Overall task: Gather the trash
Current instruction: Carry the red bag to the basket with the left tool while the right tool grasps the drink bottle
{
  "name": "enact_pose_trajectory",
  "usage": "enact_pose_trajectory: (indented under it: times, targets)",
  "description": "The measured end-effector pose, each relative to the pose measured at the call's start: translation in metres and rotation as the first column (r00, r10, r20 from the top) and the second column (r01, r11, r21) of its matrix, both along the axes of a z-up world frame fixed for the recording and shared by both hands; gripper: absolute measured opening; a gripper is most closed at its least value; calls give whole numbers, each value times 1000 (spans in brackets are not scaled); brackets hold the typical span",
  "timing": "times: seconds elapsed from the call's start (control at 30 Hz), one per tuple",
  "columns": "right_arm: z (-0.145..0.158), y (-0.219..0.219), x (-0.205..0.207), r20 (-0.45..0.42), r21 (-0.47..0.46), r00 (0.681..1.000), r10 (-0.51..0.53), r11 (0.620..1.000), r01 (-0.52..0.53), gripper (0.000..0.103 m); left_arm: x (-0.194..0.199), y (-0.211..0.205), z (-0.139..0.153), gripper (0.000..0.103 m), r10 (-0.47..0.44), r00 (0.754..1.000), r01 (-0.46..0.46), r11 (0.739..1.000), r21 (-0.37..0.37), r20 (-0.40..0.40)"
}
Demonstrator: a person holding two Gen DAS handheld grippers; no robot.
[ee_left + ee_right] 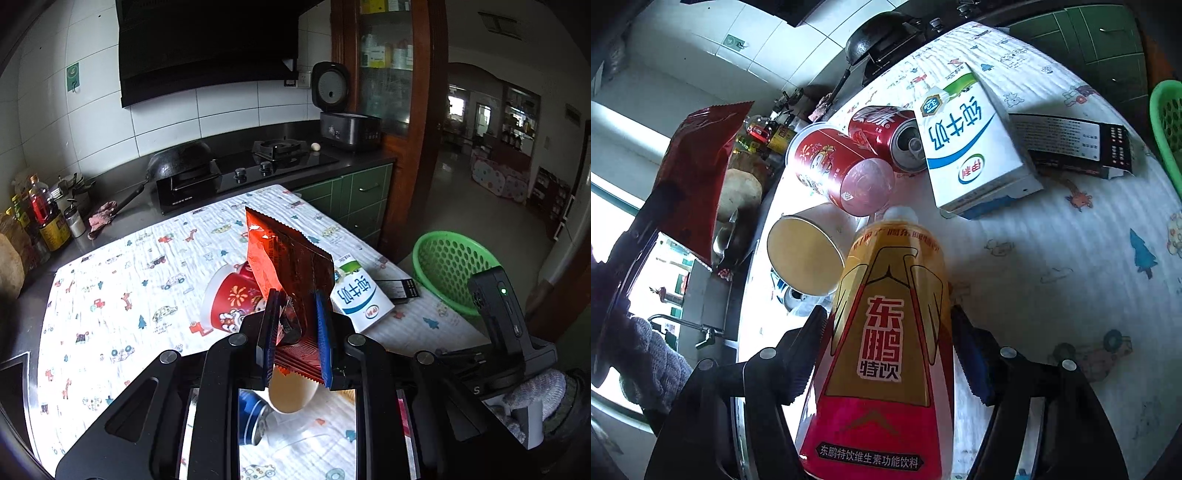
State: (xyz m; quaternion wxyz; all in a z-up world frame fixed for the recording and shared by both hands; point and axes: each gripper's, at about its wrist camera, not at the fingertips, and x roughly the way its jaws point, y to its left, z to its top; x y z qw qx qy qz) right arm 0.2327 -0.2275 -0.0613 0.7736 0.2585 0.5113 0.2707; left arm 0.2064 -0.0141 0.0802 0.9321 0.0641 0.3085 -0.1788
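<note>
**Bottle grip unsettled, wrapper pinched thin**

The right hand-held gripper [890, 354] straddles the yellow energy-drink bottle [886, 332] low in frame, pads not visibly pressing; it could slip. The left hand-held gripper [295, 325], clenched on the red snack wrapper [288, 254] mid-frame, may drop it before the green basket [448, 267], right.
</note>
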Motion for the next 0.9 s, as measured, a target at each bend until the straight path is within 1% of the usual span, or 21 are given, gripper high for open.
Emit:
enact_pose_trajectory:
  times: [0.07,0.13,0.2,0.37,0.43,0.47,0.53,0.6,0.63,0.67,0.77,0.9]
  targets:
    - [2,-9,-8,9,7,1000,0,1000,0,64,1,-11,0,18,-12,1000,12,1000,1,-2]
    - [2,-13,-14,12,-13,1000,6,1000,-6,64,2,-22,1,18,-27,1000,27,1000,4,-2]
    - [-1,-11,-15,0,-36,999,33,999,-33,64,1,-30,2,18,-38,999,38,999,2,0]
    - [-3,6,-25,16,-162,993,121,980,-117,65,0,-38,2,18,-44,999,44,999,0,-2]
    - [-3,15,-19,26,-203,992,125,972,-117,68,0,-35,1,18,-41,999,41,999,-6,-8]
    - [-1,20,-17,37,-228,991,131,966,-119,72,0,-34,0,18,-41,999,41,999,-8,-9]
    - [0,27,-10,44,-254,991,129,961,-113,74,1,-32,0,18,-40,999,40,999,-9,-12]
    - [-4,34,-2,30,-263,991,128,958,-115,72,2,-30,0,18,-38,999,38,999,-11,-12]
    - [-8,33,2,21,-268,992,127,956,-117,66,2,-30,0,18,-39,999,38,999,-13,-14]
    - [-10,33,3,13,-260,992,128,958,-120,65,3,-30,0,18,-40,999,40,999,-15,-14]
    - [-7,29,0,26,-234,993,119,966,-110,64,4,-32,0,18,-46,999,46,999,-15,-17]
    - [6,1,-16,64,-194,994,85,978,-71,64,8,-44,-2,18,-68,997,68,998,-16,-26]
